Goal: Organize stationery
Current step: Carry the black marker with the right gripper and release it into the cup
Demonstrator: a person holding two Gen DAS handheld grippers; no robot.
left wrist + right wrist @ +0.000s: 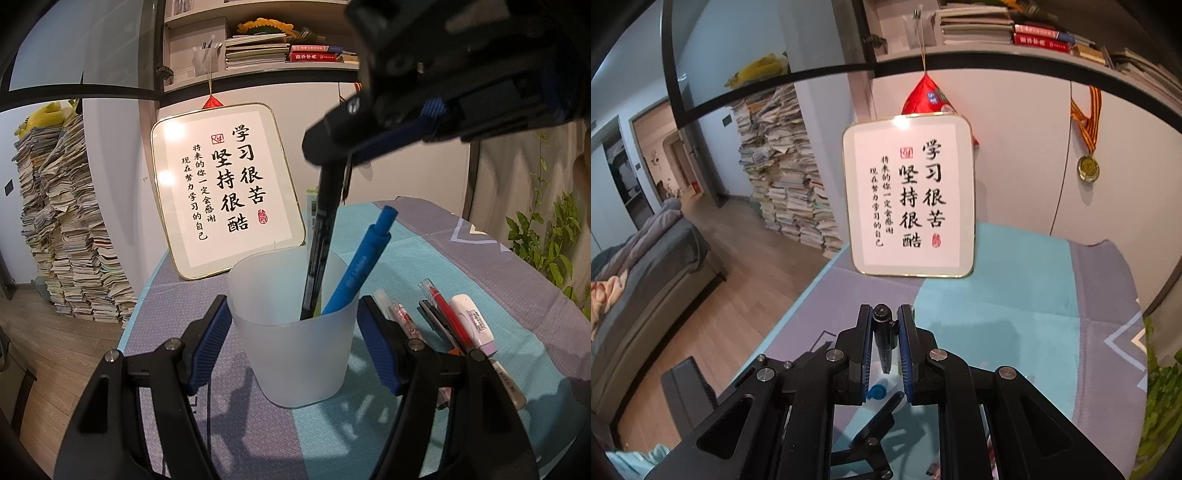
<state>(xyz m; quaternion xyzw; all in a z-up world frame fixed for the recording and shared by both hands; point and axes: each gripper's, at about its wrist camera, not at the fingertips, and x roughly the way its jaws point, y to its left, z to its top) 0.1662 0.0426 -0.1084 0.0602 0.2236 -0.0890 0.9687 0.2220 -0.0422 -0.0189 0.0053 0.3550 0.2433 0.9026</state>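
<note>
So the cup (295, 332) is a frosted, see-through white plastic thing, smooth walls tapering down to a rounded base, sitting on the desk (461, 266) near its left edge, with the front edge hidden behind the tongs. The desk is covered in a woven-looking cloth with purple-grey and teal blocks. The left gripper (293, 343) has its ribbed blue pads either side of the cup; can't tell if they actually press on it or just flank it. Inside the cup a matte blue pen (358, 258) leans to the right. The right gripper (885, 334) is clamped on a black pen (319, 254) by its top end, and the pen's lower part is already down inside the cup, tilted a bit. Just right of the cup, loose pens (439, 317) and a white correction tape (474, 321) lie flat on the cloth. A gold-rimmed calligraphy plaque (225, 188) stands at the back edge.
</note>
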